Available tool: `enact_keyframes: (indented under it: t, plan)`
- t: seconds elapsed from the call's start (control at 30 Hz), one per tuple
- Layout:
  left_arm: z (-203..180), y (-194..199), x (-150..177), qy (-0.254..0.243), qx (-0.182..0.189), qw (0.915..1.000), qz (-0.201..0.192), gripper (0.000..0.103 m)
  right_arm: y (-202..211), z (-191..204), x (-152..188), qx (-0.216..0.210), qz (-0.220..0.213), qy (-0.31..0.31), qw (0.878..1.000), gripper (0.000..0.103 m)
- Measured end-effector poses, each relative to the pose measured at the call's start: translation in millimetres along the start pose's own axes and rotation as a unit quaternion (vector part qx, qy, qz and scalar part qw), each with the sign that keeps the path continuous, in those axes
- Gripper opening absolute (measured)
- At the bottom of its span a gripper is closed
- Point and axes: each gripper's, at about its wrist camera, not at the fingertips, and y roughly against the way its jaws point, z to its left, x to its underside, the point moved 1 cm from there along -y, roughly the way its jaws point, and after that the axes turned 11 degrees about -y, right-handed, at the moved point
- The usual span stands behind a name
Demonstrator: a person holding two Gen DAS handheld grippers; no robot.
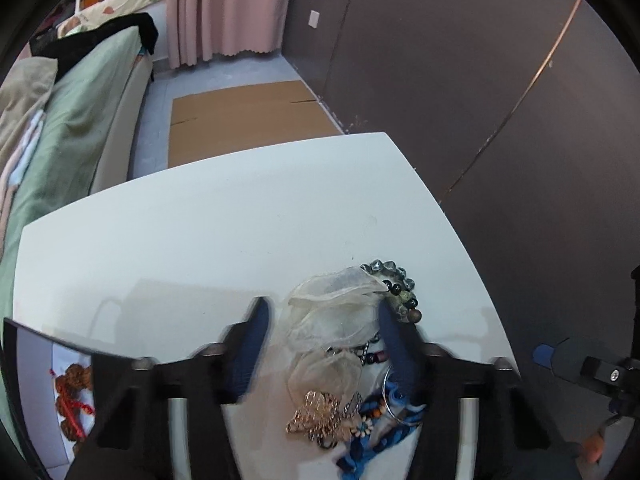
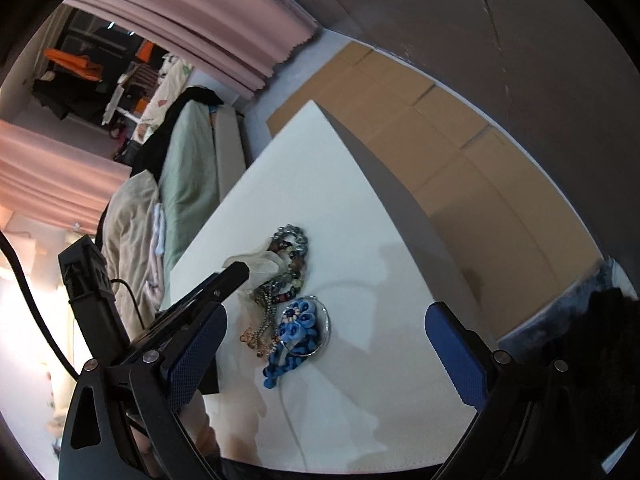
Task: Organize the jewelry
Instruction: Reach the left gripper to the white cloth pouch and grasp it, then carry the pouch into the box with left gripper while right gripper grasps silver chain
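Left wrist view: a heap of jewelry (image 1: 344,380) lies on the white bench (image 1: 224,216) near its right edge, with a sheer organza pouch (image 1: 332,312) on top, a dark beaded bracelet (image 1: 396,284) at the far side, a gold filigree piece (image 1: 320,416) nearer the camera, and a blue fabric flower piece (image 1: 384,432) with a silver hoop (image 1: 390,396) beside it. The left claw (image 1: 324,316) straddles the pouch; its blue pads flank the fabric, the right one against it, but a gap shows at the left one, so the jaws stand apart around it, not clamped. At the lower left a tray (image 1: 48,360) holds a brown knotted item with red cord (image 1: 72,396). In the right wrist view the right claw (image 2: 326,344) hovers with jaws spread wide and empty, the heap lying beyond and between its fingers. Past the bench lie flat cardboard (image 1: 244,120) on the floor, a bed with a green cover (image 1: 76,120) and pink curtains (image 1: 224,8).
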Motion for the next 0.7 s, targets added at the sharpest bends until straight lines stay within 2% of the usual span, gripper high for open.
enact_keyframes:
  t: [0.03, 0.07, 0.2, 0.37, 0.43, 0.5, 0.63, 0.7]
  plan:
    - [1, -3, 1, 0.007, 0.004, 0.9999, 0.007, 0.019, 0, -1, -1, 0.000, -0.001, -0.003, 1.000, 0.101]
    - [2, -4, 2, 0.013, 0.008, 0.9998, 0.010, 0.001, -1, 0, -1, 0.001, -0.002, -0.005, 1.000, 0.101]
    - [6, 16, 5, 0.021, 0.012, 0.9994, -0.023, 0.001, -6, 6, -2, -0.006, 0.005, -0.009, 1.000, 0.101]
    - [14, 49, 7, 0.025, 0.014, 0.9980, -0.056, 0.000, -17, 29, 9, -0.020, 0.022, 0.022, 0.999, 0.100]
    - [18, 62, 9, 0.026, 0.013, 0.9972, -0.069, 0.000, -21, 35, 12, -0.021, 0.024, 0.033, 0.999, 0.096]
    - [22, 71, 8, 0.028, 0.014, 0.9965, -0.078, 0.000, -25, 42, 14, -0.019, 0.027, 0.042, 0.999, 0.086]
    - [27, 90, 9, 0.028, 0.013, 0.9949, -0.096, 0.000, -33, 44, 16, -0.014, 0.035, 0.040, 0.998, 0.079]
    - [29, 98, 10, 0.028, 0.013, 0.9941, -0.103, 0.000, -36, 47, 18, -0.016, 0.037, 0.043, 0.998, 0.069]
